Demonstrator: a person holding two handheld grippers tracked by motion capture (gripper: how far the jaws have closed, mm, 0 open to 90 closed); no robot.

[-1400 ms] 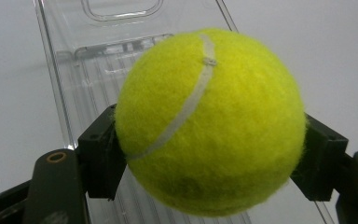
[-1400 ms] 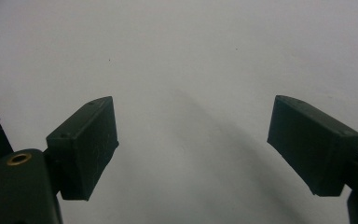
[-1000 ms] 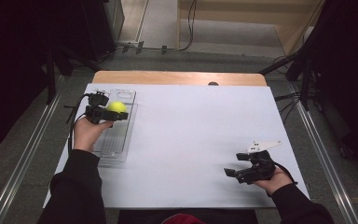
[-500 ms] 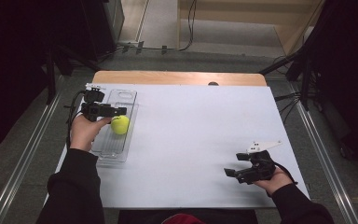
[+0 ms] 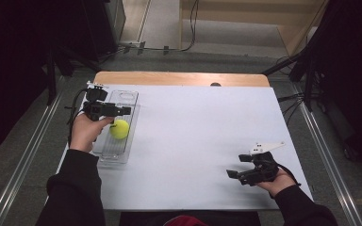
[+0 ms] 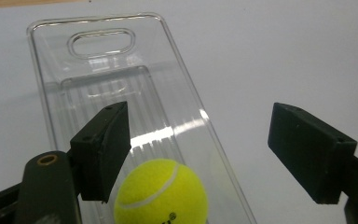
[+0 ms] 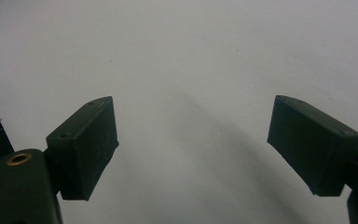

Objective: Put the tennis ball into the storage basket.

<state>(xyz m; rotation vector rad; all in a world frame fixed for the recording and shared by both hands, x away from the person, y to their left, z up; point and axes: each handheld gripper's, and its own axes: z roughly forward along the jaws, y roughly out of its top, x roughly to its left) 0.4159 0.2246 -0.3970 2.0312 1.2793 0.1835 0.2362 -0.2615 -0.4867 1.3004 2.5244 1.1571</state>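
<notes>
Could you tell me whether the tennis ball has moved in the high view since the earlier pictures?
Yes. The tennis ball left the jaws of the left hand-held gripper and now lies nearer the camera in the clear tray.

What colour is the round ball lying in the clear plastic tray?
Yellow-green felt tennis ball with white seam, best in the left gripper view.

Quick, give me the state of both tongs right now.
Left tongs: open, holding nothing; the tennis ball lies free in the clear tray below them.
Right tongs: open, empty, over the white table.
</notes>
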